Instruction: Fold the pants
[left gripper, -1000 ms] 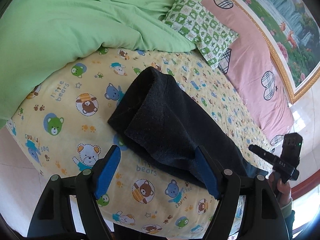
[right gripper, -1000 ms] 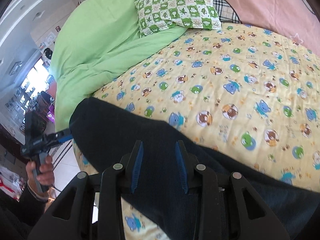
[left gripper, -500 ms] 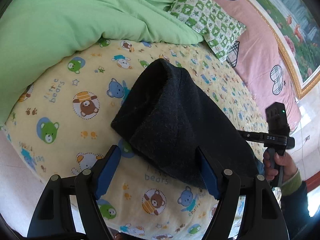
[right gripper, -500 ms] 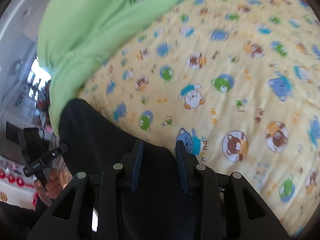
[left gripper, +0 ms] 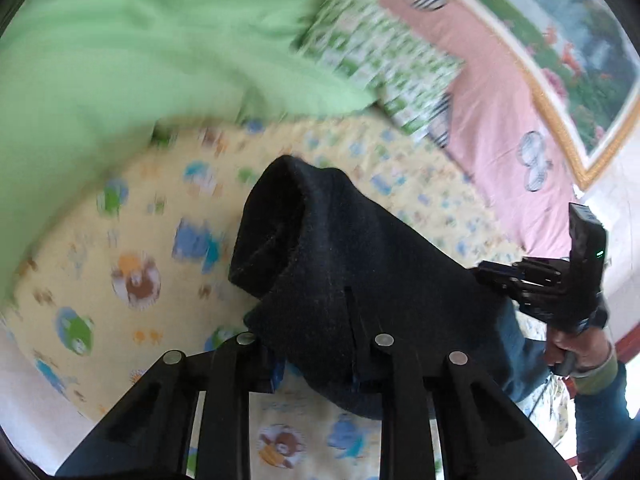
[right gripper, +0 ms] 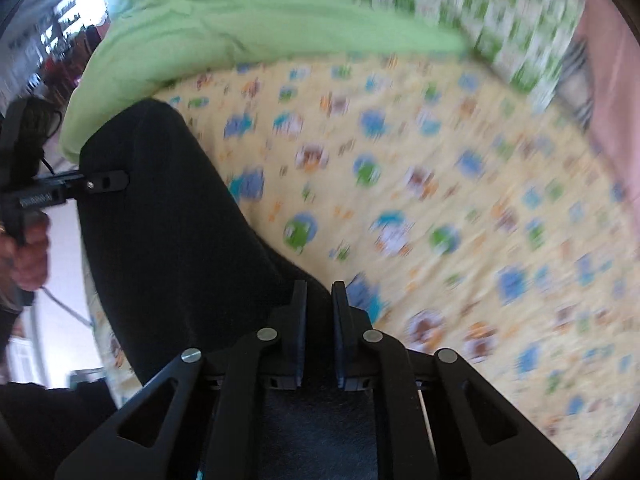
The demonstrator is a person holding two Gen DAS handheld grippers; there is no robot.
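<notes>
Dark fleece pants (left gripper: 340,264) lie folded lengthwise on the yellow bear-print sheet (left gripper: 140,248). My left gripper (left gripper: 316,356) is shut on the near edge of the pants, its fingertips hidden under the cloth. My right gripper (right gripper: 319,300) is shut on the other end of the pants (right gripper: 160,220), the cloth pinched between its narrow jaws. Each gripper shows in the other's view: the right one (left gripper: 520,276) at the pants' far right, the left one (right gripper: 100,182) at the far left.
A green duvet (left gripper: 140,52) is heaped at the back of the bed. A green-and-white checked pillow (left gripper: 380,64) and a pink headboard cover (left gripper: 500,120) lie behind. The bed edge and floor (right gripper: 60,312) are at the left of the right wrist view.
My left gripper has shut on the pants' edge, from wide open. My right gripper has closed tighter on the cloth. Both views have swung and blurred, and the pants' near end is bunched up.
</notes>
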